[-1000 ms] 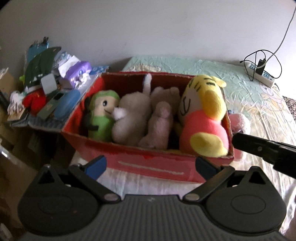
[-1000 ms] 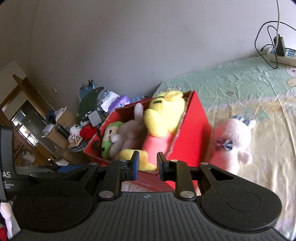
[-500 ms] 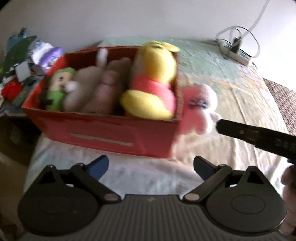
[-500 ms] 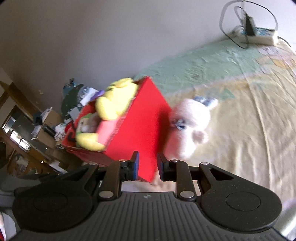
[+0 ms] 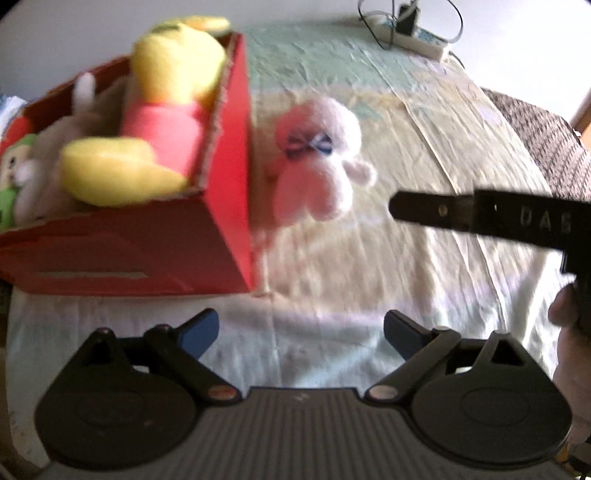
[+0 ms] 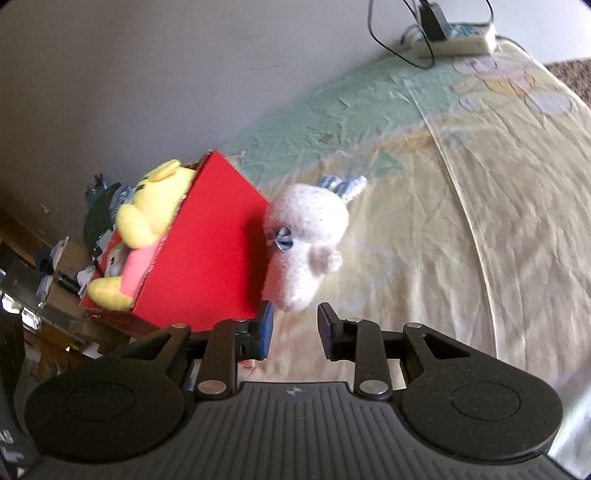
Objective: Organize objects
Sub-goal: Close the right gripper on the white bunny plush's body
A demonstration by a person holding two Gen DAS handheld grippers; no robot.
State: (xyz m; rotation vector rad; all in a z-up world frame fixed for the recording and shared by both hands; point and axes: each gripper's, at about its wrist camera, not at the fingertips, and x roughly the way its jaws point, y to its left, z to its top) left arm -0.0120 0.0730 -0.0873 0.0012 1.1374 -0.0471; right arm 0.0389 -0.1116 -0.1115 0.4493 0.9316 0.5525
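Pink plush toy point(image 6: 306, 236), with a blue bow, lies on the bedsheet point(image 6: 461, 229) against the outer end wall of the red cardboard box point(image 6: 207, 240). The box holds a yellow plush point(image 5: 162, 107) in a pink shirt and further soft toys. Right gripper point(image 6: 293, 326): jaws have just been opening, now slightly parted, nothing between them, tips just short of the pink toy. Left gripper point(image 5: 301, 332): jaws spread wide, having just narrowed a little, empty above the sheet. Power strip point(image 6: 461, 35) with cables lies at the far bed edge, by the pale wall.
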